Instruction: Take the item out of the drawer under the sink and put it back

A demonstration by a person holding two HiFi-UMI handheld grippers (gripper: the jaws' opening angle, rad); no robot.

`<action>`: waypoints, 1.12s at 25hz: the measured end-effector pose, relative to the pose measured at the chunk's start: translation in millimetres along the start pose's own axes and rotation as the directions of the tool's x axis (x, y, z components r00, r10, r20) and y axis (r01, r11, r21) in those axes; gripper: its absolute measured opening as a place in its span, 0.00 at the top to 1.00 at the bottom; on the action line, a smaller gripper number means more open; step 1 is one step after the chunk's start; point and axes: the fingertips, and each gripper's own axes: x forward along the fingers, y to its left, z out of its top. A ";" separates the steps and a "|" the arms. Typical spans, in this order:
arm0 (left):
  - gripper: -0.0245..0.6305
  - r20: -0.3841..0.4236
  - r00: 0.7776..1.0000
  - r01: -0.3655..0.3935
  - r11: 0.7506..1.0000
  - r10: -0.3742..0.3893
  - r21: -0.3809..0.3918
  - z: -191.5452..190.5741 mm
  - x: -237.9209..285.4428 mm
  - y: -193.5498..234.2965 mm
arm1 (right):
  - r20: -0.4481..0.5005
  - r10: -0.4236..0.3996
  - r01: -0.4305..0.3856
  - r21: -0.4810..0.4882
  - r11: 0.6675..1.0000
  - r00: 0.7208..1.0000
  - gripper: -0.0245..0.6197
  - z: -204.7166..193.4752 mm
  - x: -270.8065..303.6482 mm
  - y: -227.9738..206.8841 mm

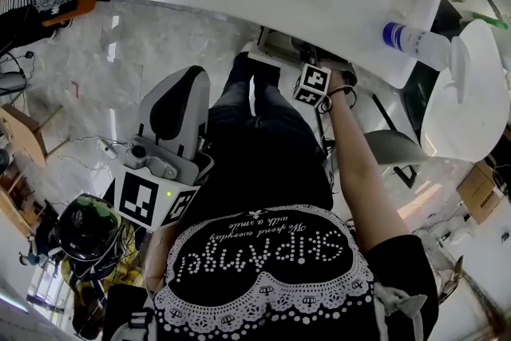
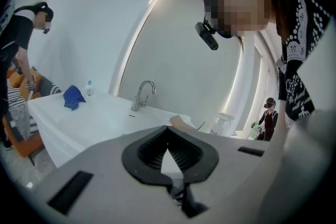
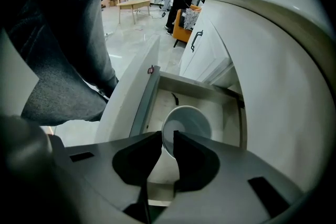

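Right tongs are part-open and pinch the rim of the white bowl. The bowl is over the open drawer, centre of right gripper view; can't tell if it's resting. Left tongs have tips together and are empty, low centre of their view, with the faucet beyond.

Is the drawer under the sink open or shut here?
Open. In the right gripper view the drawer stands pulled out, its floor showing, and the right gripper pinches a white bowl by the rim over it.
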 end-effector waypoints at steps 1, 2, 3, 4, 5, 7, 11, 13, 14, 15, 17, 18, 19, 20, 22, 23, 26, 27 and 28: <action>0.96 0.000 1.000 0.000 1.000 0.000 -0.001 0.0 0.1 0.7 | 0.000 0.003 -0.003 0.000 1.000 1.000 0.85 0.3 0.7 -0.1; 0.96 -0.001 1.000 -0.001 1.000 0.001 -0.002 -0.1 0.4 1.3 | 0.001 0.006 -0.006 0.001 1.000 1.000 0.85 0.5 1.1 0.0; 0.96 -0.002 1.000 -0.002 1.000 0.002 -0.003 -0.2 0.8 1.6 | 0.002 0.009 -0.009 0.005 1.000 1.000 0.85 0.5 1.4 0.2; 0.96 -0.002 1.000 -0.002 1.000 0.002 -0.004 -0.3 1.1 1.7 | 0.004 0.013 -0.013 0.011 1.000 1.000 0.85 0.6 1.5 0.4; 0.96 -0.003 1.000 -0.003 1.000 0.003 -0.004 -0.3 1.5 1.8 | 0.008 0.018 -0.019 0.020 1.000 1.000 0.85 1.1 1.4 0.7; 0.96 -0.005 1.000 -0.002 1.000 0.002 -0.004 0.0 2.4 2.0 | 0.013 0.030 -0.031 0.035 0.999 0.999 0.85 2.2 1.3 1.3; 0.96 -0.007 1.000 0.001 1.000 -0.001 -0.006 0.0 3.2 2.2 | 0.023 0.044 -0.044 0.024 0.999 0.999 0.91 5.4 0.8 3.5; 0.96 -0.008 1.000 0.001 1.000 -0.001 -0.008 -0.1 3.7 2.5 | 0.026 0.035 -0.036 0.018 0.999 0.999 0.91 5.4 0.8 3.2; 0.96 -0.009 1.000 0.002 1.000 -0.002 -0.009 0.0 4.0 2.7 | 0.028 0.030 -0.031 0.018 0.999 0.999 0.91 5.5 0.1 2.8; 0.96 -0.009 1.000 0.003 1.000 -0.003 -0.009 0.1 4.4 2.8 | 0.032 0.027 -0.027 0.020 0.999 0.999 0.91 6.6 -1.4 2.5; 0.96 -0.010 1.000 0.007 1.000 -0.007 -0.010 0.4 5.3 3.0 | 0.046 0.017 -0.018 0.022 1.000 0.999 0.91 10.4 -5.6 2.3; 0.96 -0.010 1.000 0.010 1.000 -0.010 -0.010 0.5 5.8 2.9 | 0.052 0.009 -0.010 0.022 1.000 0.999 0.91 11.9 -7.7 1.8; 0.96 -0.009 1.000 0.014 1.000 -0.014 -0.010 0.6 6.4 2.8 | 0.056 0.001 -0.002 0.023 1.000 0.998 0.91 13.1 -9.8 1.3; 0.96 -0.008 1.000 0.019 1.000 -0.019 -0.010 0.9 6.9 2.5 | 0.059 -0.003 0.002 0.026 1.000 0.998 0.92 13.8 -11.6 1.6; 0.96 -0.005 0.999 0.032 0.999 -0.032 -0.008 1.7 7.8 1.2 | 0.061 0.001 -0.003 0.040 0.999 0.998 0.92 14.4 -14.6 4.8; 0.96 -0.003 0.999 0.039 0.999 -0.039 -0.006 2.0 8.1 0.1 | 0.062 -0.001 -0.001 0.046 0.999 0.998 0.91 14.4 -16.2 5.6; 0.96 -0.004 0.998 0.060 0.998 -0.060 -0.004 1.1 7.6 -3.9 | 0.060 -0.020 0.016 0.067 0.998 0.998 0.92 13.2 -21.8 4.9; 0.96 -0.005 0.998 0.067 0.998 -0.067 -0.003 0.5 7.2 -5.0 | 0.059 -0.031 0.026 0.077 0.997 0.998 0.91 12.6 -23.4 3.9; 0.96 -0.006 0.997 0.074 0.997 -0.074 -0.002 0.0 6.8 -5.8 | 0.058 -0.041 0.036 0.089 0.995 0.997 0.92 12.1 -25.2 2.7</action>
